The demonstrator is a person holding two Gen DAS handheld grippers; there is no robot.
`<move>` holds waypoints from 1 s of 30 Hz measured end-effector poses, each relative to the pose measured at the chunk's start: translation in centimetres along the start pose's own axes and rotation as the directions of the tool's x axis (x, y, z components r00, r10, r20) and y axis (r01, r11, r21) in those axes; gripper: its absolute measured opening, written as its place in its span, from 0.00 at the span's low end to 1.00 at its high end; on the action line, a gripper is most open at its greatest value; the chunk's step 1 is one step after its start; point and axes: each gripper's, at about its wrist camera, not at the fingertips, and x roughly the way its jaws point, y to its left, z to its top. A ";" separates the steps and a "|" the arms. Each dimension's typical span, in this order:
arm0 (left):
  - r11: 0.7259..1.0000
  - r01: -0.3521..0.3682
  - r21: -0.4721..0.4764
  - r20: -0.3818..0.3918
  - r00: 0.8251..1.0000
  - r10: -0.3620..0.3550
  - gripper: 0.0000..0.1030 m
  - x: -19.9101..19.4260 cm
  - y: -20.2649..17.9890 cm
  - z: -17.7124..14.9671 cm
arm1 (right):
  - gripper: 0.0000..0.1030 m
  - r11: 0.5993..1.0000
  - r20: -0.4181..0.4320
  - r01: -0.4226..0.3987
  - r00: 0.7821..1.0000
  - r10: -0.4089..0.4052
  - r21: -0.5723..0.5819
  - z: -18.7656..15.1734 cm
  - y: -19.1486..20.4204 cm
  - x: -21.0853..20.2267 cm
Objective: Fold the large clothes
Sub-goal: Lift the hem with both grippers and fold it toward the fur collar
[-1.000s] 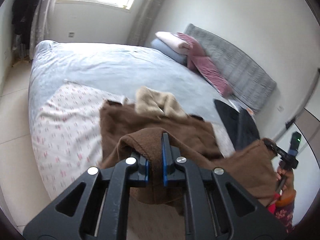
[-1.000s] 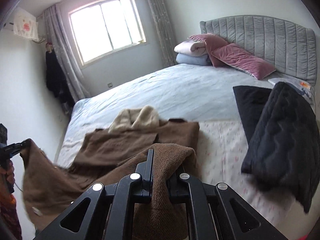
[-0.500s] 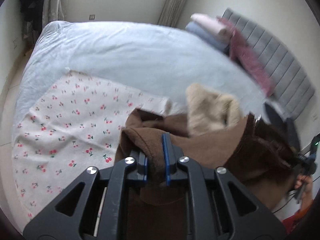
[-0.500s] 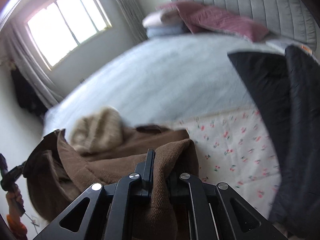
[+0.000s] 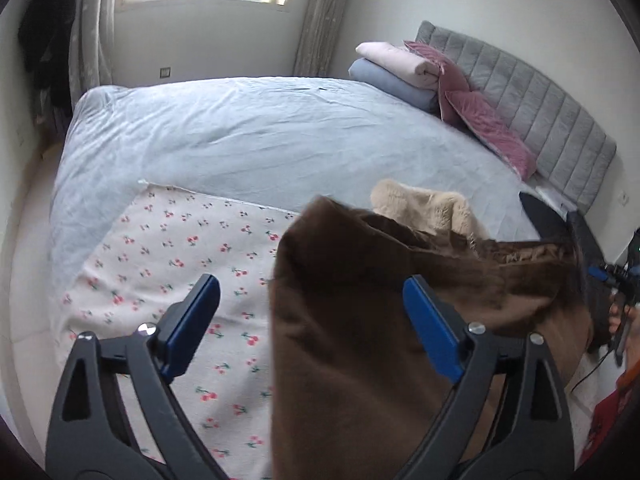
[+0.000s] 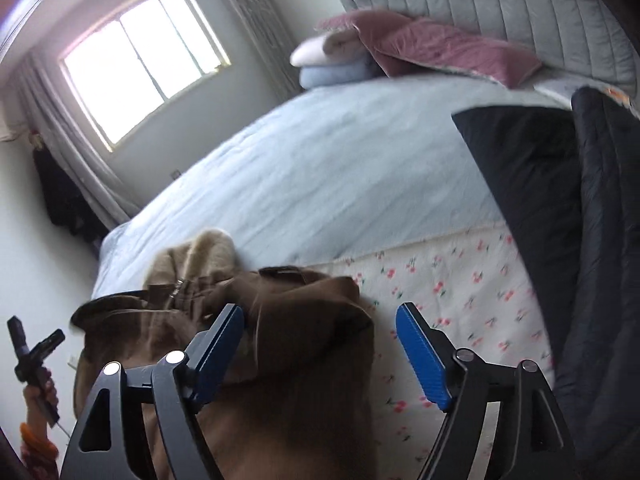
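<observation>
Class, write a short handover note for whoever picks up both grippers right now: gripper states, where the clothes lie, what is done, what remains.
Left gripper: open, jaws just opened, brown coat between them but not pinched.
Right gripper: open, jaws just opened, coat loose between them.
Coat lies on the cherry-print sheet on the bed, beige fur collar towards the headboard.
Done: hem folded up over the body and released.
Left: smooth and finish folding; dark jacket waits alongside.

Hidden and cut-off parts

The brown coat [image 5: 360,340] is running off the bottom edge in both views and covering part of the cherry-print sheet [image 5: 168,264]. The black jacket [image 6: 600,240] is being cropped by the right edge, and the far window [image 6: 140,60] is blowing out to white.
</observation>
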 end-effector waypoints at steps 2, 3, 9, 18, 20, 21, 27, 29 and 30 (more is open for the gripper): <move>0.999 -0.028 0.043 -0.037 0.999 0.029 0.91 1.3 0.3 -0.1 | 0.78 0.997 -0.040 0.030 0.999 -0.033 -0.069 -0.3 0.4 1.0; 0.998 -0.028 0.052 -0.068 0.997 0.032 0.91 2.5 0.4 -0.1 | 0.78 0.994 -0.060 0.044 0.997 -0.050 -0.101 -0.4 0.7 1.6; 1.000 0.007 -0.015 -0.255 0.967 -0.010 0.85 9.4 1.2 -0.1 | 0.78 0.955 -0.167 0.115 0.972 -0.165 -0.274 0.0 3.5 8.7; 0.998 0.051 -0.020 -0.121 0.991 -0.053 0.07 8.9 -2.3 1.2 | 0.14 0.965 -0.138 0.137 0.975 -0.171 -0.225 0.3 3.4 13.3; 0.998 0.059 -0.029 -0.002 0.998 -0.059 0.07 5.8 -3.1 1.8 | 0.10 0.958 -0.022 0.179 0.982 -0.189 -0.225 0.4 3.8 10.7; 0.997 0.070 -0.035 0.048 0.997 -0.068 0.07 4.5 -3.4 2.2 | 0.09 0.958 0.024 0.186 0.982 -0.185 -0.220 0.5 4.0 9.4; 1.000 -0.020 -0.018 0.256 0.966 0.024 0.07 2.4 -4.8 6.8 | 0.08 0.951 0.282 0.264 0.935 -0.213 -0.158 4.4 6.9 4.8; 0.996 -0.077 -0.034 0.276 0.957 0.084 0.07 4.8 -4.7 8.6 | 0.08 0.944 0.321 0.298 0.916 -0.241 -0.141 6.2 7.9 6.0; 0.994 -0.098 -0.048 0.270 0.957 0.107 0.07 6.2 -4.4 9.2 | 0.09 0.937 0.329 0.319 0.908 -0.258 -0.146 6.7 8.4 6.9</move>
